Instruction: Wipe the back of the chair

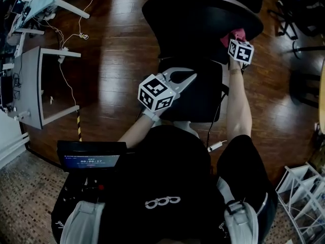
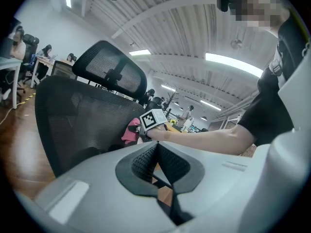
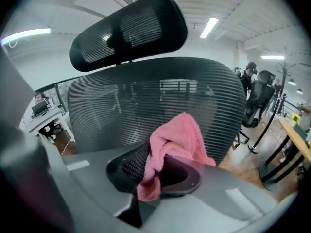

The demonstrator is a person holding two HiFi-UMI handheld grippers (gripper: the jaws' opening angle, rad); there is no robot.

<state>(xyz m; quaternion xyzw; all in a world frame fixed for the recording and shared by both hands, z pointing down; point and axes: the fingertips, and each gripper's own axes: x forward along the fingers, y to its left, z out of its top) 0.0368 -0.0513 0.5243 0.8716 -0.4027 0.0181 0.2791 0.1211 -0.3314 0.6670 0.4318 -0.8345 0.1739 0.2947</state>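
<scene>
— The right tool (image 3: pixel 156 165): what is held in it?
— A pink cloth (image 3: pixel 179 139) is pinched in it, close to the chair back (image 3: pixel 112 113).
— And the left tool (image 2: pixel 156 154)?
— It is closed with nothing in it, near the chair back too.

Dark, glossy wooden floorboards (image 1: pixel 117 39) cover the room. A white table frame (image 1: pixel 30 85) stands at the left with thin white cables (image 1: pixel 81 35) trailing beside it. A white wire rack (image 1: pixel 299 187) sits at the lower right. Overhead, a pale ribbed ceiling (image 2: pixel 160 13) carries long strip lights (image 2: pixel 233 64). Seated people (image 2: pixel 47 50) work near a white desk (image 2: pixel 8 61).
</scene>
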